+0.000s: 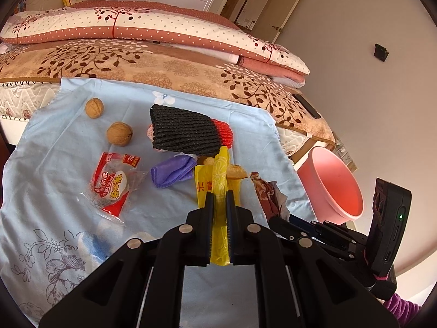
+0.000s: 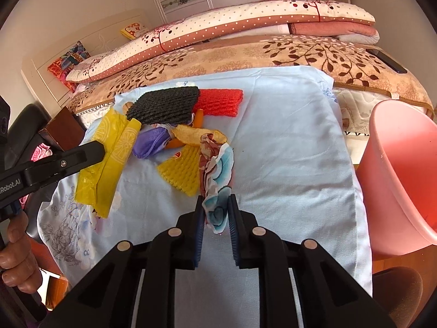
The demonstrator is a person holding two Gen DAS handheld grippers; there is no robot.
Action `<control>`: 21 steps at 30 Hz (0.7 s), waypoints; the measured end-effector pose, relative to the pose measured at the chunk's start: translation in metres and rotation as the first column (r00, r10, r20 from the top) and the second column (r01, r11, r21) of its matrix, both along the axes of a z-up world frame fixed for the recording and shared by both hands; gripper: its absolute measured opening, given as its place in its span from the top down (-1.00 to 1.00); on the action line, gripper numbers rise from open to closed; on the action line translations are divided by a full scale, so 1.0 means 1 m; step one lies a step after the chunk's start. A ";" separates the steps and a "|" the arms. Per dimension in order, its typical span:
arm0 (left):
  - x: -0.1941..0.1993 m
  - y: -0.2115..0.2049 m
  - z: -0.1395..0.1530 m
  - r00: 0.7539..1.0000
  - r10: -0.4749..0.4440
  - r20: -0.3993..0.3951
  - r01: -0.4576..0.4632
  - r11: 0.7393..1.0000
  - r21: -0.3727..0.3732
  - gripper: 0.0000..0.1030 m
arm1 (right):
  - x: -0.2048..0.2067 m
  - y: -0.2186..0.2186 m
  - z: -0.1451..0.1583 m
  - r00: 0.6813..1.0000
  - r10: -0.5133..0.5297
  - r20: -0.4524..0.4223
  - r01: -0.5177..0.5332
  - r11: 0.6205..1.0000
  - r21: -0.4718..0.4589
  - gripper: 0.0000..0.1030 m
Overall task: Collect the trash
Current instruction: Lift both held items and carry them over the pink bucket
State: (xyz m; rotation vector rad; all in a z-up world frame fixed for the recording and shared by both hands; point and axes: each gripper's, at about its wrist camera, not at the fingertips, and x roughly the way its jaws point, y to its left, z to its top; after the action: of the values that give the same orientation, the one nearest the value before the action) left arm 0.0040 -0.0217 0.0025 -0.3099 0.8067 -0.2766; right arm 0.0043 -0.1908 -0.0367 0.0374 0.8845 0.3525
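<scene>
Crinkly yellow wrapper, ribbed black foam

Your left gripper is matte black, its linkage arms pinned with round silver rivets, the fingers lined with ribbed blue pads. Your right gripper matches it (same rivets, same blue ribbing). White lettering reading "Robot.AI" and a small screw mark the left unit's side. Your left hand shows bare skin; a purple knit sleeve covers your right wrist.
</scene>
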 end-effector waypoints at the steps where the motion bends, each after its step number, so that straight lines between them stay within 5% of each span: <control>1: 0.000 -0.002 0.002 1.000 -0.002 0.012 0.002 1.000 0.003 0.84 | -0.002 -0.003 0.004 1.000 -0.006 0.014 0.006 1.000 0.004 0.69; 21: 0.004 -0.040 0.021 0.991 -0.044 0.127 0.035 0.997 0.071 0.84 | -0.027 -0.030 0.052 0.968 -0.121 0.221 0.122 0.992 0.007 0.69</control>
State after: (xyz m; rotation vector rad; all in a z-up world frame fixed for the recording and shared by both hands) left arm 0.0079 -0.0619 0.0236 -0.2099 0.6942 -0.3024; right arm -0.0226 -0.2212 0.0150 0.0448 0.6591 0.2333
